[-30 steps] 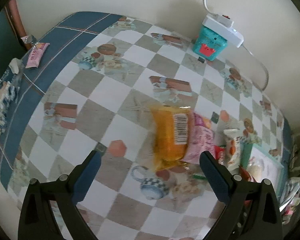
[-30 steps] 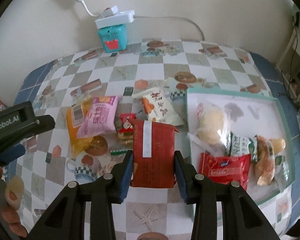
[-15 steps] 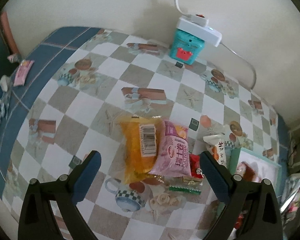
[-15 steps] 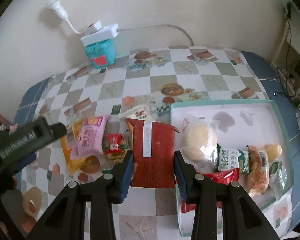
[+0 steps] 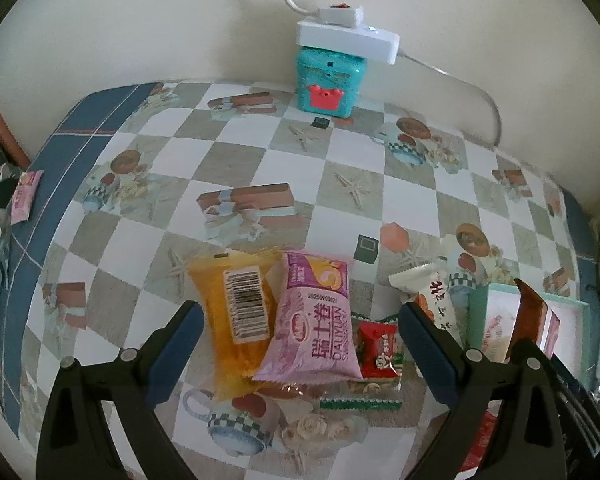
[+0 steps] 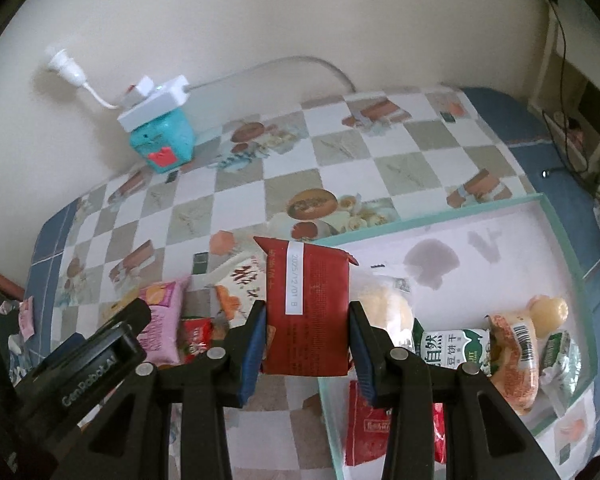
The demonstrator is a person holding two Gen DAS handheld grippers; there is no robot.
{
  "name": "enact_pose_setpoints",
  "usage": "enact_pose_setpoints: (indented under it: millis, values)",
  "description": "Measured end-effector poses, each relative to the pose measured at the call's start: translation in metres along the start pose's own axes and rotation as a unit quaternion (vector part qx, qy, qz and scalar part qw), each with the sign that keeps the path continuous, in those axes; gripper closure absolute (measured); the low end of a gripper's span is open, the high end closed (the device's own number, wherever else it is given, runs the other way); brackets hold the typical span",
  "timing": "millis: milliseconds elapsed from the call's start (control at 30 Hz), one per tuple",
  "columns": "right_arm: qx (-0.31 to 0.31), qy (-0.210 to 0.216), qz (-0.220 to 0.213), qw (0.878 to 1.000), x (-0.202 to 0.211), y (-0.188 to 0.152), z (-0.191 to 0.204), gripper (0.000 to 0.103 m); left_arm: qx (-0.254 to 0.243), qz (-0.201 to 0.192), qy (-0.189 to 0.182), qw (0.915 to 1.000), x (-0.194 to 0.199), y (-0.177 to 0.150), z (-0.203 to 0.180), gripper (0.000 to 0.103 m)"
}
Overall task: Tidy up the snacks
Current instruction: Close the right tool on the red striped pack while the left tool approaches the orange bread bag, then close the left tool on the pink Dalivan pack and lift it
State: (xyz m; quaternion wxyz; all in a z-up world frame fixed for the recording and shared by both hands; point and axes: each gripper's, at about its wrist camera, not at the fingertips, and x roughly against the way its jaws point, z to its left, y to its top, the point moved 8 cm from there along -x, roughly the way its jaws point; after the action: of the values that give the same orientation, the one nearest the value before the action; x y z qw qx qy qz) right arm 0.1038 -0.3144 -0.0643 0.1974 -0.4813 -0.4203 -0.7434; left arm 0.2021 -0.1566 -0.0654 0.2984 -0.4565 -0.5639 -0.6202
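Right-wrist view: right gripper (image 6: 306,334) clamps a dark red packet (image 6: 306,304) over the tray's (image 6: 556,216) edge for stowing; left gripper (image 5: 298,344) hangs wide above loose snacks.

Red pkt (image 6: 306,300) upright btwn fingers (image 6: 256,332) at tray (image 6: 560,224) edge; pink pkt (image 5: 316,316) overlapping yellow pkt (image 5: 236,320).

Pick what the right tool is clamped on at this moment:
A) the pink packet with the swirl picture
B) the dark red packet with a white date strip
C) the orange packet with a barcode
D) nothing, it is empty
B: in the right wrist view the right tool has both pads pressed against the sides of the dark red packet, lifted at the near-left corner of the tray; the pink packet and orange packet lie on the table.
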Motion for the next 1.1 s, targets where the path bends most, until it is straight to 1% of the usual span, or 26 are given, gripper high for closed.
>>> enact_pose_setpoints:
  millis: [67, 100, 267, 300, 333, 433, 500, 600, 633, 733, 933, 1100]
  values:
    - [-0.004, 0.001, 0.002, 1.000, -0.004, 0.001, -0.002, 0.061, -0.008, 0.000, 0.001, 1.0000, -0.003, 0.000, -0.003, 0.012]
    - [-0.005, 0.001, 0.002, 1.000, -0.005, 0.002, -0.002, 0.061, -0.013, 0.000, 0.003, 0.9999, -0.005, 0.000, -0.004, 0.019]
    - [-0.006, 0.006, 0.001, 1.000, -0.005, 0.004, -0.003, 0.061, -0.016, 0.015, 0.004, 0.9997, -0.014, -0.004, -0.006, 0.021]
    - [-0.007, 0.007, 0.001, 1.000, -0.006, 0.004, -0.004, 0.061, -0.017, 0.018, 0.003, 0.9997, -0.016, -0.005, -0.006, 0.025]
    - [-0.008, 0.008, 0.002, 1.000, -0.005, 0.004, -0.004, 0.061, -0.017, 0.020, 0.002, 0.9996, -0.017, -0.006, -0.007, 0.033]
    - [-0.010, 0.011, 0.004, 1.000, -0.005, 0.003, -0.005, 0.061, -0.019, 0.031, 0.003, 0.9993, -0.024, -0.010, -0.008, 0.037]
    - [-0.011, 0.013, 0.005, 1.000, -0.005, 0.003, -0.004, 0.061, -0.024, 0.032, 0.011, 0.9991, -0.028, -0.012, -0.009, 0.040]
    - [-0.013, 0.014, 0.008, 1.000, -0.007, 0.002, -0.004, 0.061, -0.032, 0.029, 0.022, 0.9988, -0.030, -0.013, -0.011, 0.050]
    - [-0.013, 0.014, 0.010, 1.000, -0.007, 0.002, -0.004, 0.061, -0.031, 0.031, 0.018, 0.9989, -0.031, -0.014, -0.011, 0.058]
    - [-0.013, 0.013, 0.010, 1.000, -0.008, 0.001, -0.004, 0.061, -0.033, 0.030, 0.019, 0.9988, -0.032, -0.015, -0.013, 0.062]
    - [-0.014, 0.015, 0.006, 1.000, -0.004, 0.004, -0.005, 0.061, -0.031, 0.024, 0.012, 0.9991, -0.027, -0.012, -0.013, 0.063]
    - [-0.020, 0.023, -0.002, 1.000, 0.007, 0.009, -0.007, 0.061, -0.018, 0.007, -0.002, 0.9998, -0.011, -0.002, -0.012, 0.063]
